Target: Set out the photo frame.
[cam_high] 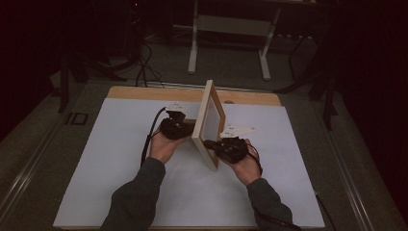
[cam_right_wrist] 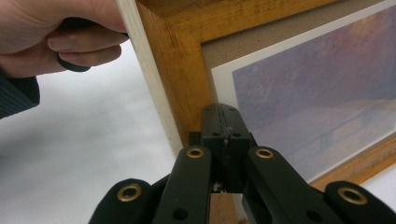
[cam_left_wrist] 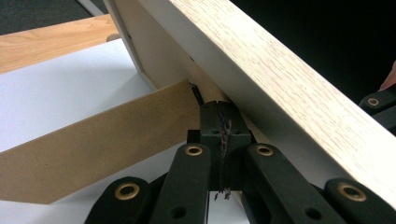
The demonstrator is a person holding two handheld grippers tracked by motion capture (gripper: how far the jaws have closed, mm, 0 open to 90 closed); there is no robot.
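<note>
Frame: wooden picture frame (cam_high: 208, 126) stands upright on desk (cam_high: 120, 159).
Left hand-held gripper (cam_high: 185, 126): jaws closed, tips at frame's back stand (cam_left_wrist: 93, 144).
Right hand-held gripper (cam_high: 208, 143): jaws closed, tips against frame's front.

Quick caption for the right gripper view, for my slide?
Shut right claw pressed against the wooden picture frame beside its print, the other hand behind.

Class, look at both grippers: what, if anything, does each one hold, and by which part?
Neither grips anything. Both are shut: the left gripper presses the picture frame's back, the right gripper its front.
</note>
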